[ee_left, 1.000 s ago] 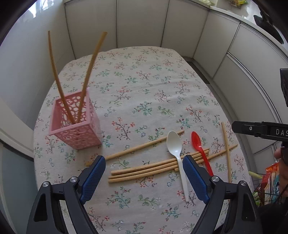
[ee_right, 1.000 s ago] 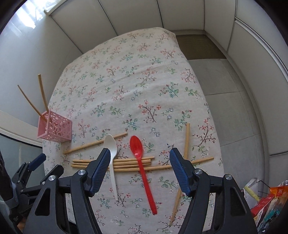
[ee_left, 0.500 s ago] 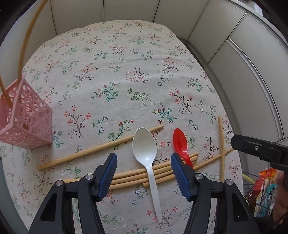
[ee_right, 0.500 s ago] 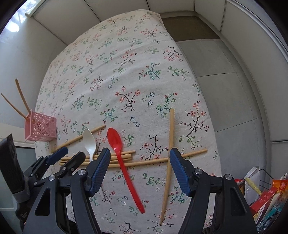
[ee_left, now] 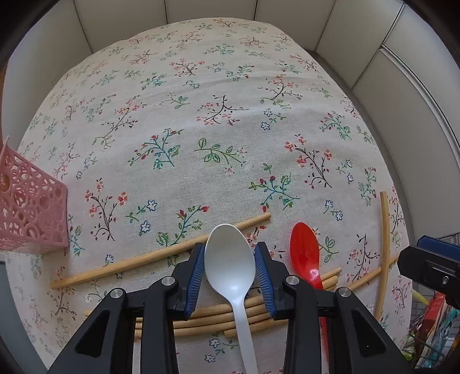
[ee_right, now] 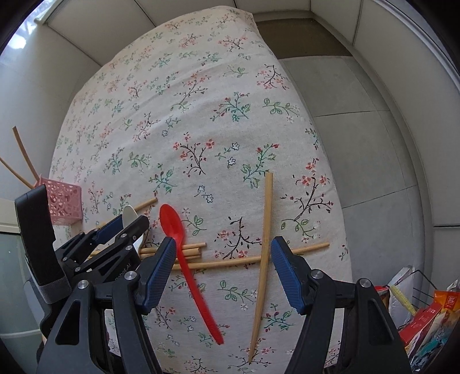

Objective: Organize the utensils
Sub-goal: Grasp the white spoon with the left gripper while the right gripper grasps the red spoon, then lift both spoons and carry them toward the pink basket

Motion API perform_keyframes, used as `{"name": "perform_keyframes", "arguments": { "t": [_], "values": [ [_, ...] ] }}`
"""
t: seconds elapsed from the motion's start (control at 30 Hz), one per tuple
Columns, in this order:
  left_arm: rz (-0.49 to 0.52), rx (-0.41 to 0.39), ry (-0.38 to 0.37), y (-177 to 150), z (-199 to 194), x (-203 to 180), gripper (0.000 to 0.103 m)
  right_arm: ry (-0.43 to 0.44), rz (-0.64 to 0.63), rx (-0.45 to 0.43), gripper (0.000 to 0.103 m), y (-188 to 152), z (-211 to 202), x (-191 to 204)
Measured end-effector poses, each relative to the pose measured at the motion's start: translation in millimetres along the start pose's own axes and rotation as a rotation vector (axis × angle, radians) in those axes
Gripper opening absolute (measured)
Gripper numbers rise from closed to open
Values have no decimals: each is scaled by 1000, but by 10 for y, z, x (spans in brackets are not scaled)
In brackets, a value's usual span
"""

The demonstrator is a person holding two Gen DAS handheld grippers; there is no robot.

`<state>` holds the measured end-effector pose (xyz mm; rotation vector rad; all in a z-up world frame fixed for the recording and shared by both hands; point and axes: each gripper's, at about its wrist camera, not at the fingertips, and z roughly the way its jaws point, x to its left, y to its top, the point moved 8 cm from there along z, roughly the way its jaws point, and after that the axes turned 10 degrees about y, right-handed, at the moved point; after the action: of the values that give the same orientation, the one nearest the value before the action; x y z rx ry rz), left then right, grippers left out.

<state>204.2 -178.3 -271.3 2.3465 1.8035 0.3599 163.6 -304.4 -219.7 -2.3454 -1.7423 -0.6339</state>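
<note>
My left gripper (ee_left: pixel 229 253) has its blue pads on either side of the bowl of the white spoon (ee_left: pixel 230 264), touching or nearly touching it; the spoon lies on several wooden chopsticks (ee_left: pixel 207 316). A red spoon (ee_left: pixel 304 256) lies just to its right. My right gripper (ee_right: pixel 222 253) is open above the red spoon's handle (ee_right: pixel 198 284) and a loose chopstick (ee_right: pixel 263 253). The pink basket (ee_left: pixel 26 207) stands at the left and holds two chopsticks (ee_right: pixel 23 161). The left gripper also shows in the right wrist view (ee_right: pixel 126 227).
The table wears a floral cloth (ee_left: pixel 218 120) and runs up to white wall panels (ee_left: pixel 207 11). A wire basket of snack packets (ee_right: pixel 425 316) sits past the table's right edge. Grey floor (ee_right: pixel 359 129) lies to the right.
My left gripper has come down and forward over the white spoon and its jaws have narrowed around the bowl. My right gripper has moved closer to the red spoon and stays open.
</note>
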Motion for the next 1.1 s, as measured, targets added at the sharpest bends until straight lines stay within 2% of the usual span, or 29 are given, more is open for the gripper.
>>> {"name": "perform_keyframes", "arguments": {
  "t": [0.23,0.47,0.63,0.67,0.83,1.1],
  "values": [
    [-28,-47,-25,42,-202,109,35,1,6,16,71,-5,75,34],
    [-51,-135,-47,6,-604,382,35,2,-16,53,71,-16,273,199],
    [-54,-168,-45,-68,-782,603,35,-12,-65,93,69,-30,489,369],
    [-55,-172,-45,-93,-817,645,35,-18,-79,99,68,-29,533,409],
    [-56,-188,-48,-174,-870,774,35,-46,-120,137,50,0,753,523],
    [-62,-199,-40,-231,-914,959,35,-146,-176,141,35,68,934,579]
  ]
}}
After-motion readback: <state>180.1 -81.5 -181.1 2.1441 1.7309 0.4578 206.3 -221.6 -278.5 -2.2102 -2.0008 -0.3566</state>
